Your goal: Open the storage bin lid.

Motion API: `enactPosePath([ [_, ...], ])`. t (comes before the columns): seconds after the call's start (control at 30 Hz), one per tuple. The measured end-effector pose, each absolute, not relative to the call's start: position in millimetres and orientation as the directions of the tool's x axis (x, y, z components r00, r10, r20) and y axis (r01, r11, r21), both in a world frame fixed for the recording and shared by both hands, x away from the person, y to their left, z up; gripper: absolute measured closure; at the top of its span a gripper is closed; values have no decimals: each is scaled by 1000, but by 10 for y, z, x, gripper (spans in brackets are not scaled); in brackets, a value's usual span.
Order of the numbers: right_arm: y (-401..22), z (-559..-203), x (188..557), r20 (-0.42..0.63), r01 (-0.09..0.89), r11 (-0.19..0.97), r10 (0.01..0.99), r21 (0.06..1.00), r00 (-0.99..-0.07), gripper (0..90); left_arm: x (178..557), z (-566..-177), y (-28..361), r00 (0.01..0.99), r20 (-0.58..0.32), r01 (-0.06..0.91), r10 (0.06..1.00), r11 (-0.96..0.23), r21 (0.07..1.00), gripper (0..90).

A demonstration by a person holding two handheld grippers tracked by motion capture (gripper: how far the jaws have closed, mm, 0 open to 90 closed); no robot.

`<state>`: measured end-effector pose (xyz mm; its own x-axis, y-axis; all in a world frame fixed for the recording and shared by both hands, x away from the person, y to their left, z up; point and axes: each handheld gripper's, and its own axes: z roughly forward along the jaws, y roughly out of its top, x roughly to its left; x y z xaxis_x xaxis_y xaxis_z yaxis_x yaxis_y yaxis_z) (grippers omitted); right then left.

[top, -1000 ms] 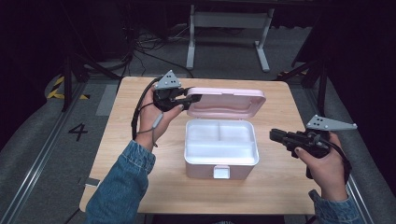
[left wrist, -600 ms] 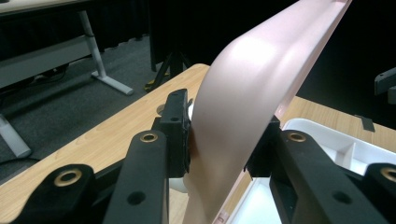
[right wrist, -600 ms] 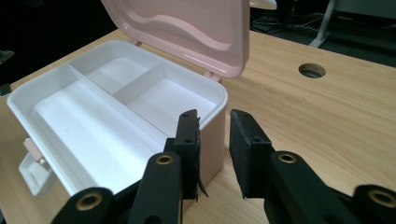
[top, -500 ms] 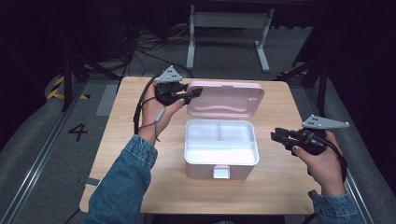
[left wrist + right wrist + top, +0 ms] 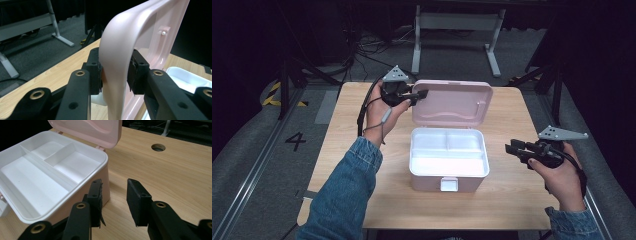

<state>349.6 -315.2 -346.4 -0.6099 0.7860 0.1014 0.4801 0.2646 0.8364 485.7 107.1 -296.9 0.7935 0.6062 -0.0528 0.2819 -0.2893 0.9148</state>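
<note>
The left gripper (image 5: pixel 113 75) clamped the left edge of the pink lid (image 5: pixel 454 102), which we saw standing raised behind the box (image 5: pixel 448 159) near the middle of the wooden table (image 5: pixel 342 135). The lid was smooth, glossy pale pink with rounded corners; the box had pink walls, a white latch tab at its front, and a white inner tray (image 5: pixel 37 172) split into three compartments. The right gripper (image 5: pixel 511 149) hovered just right of the box, its jaws having just been opening, nothing between them.

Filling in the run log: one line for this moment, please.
left claw: shut on pink plastic lid | right claw: open, just opening, beside white compartmented box
</note>
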Motion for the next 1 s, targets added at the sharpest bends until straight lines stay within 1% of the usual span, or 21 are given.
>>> enactPosePath([
  [0.23,-3134,-3500,3508,100,488,274,786,829,-610,656,4975,-3016,1063,779,-78,313,622,-278,908,666],
  [0.63,-3154,-3491,3502,102,486,268,787,832,-608,650,5118,-3223,1049,753,-115,369,648,-272,889,643],
  [1.0,-3152,-3515,3515,106,492,270,787,828,-608,649,5244,-3361,1043,724,-124,417,679,-286,863,611],
])
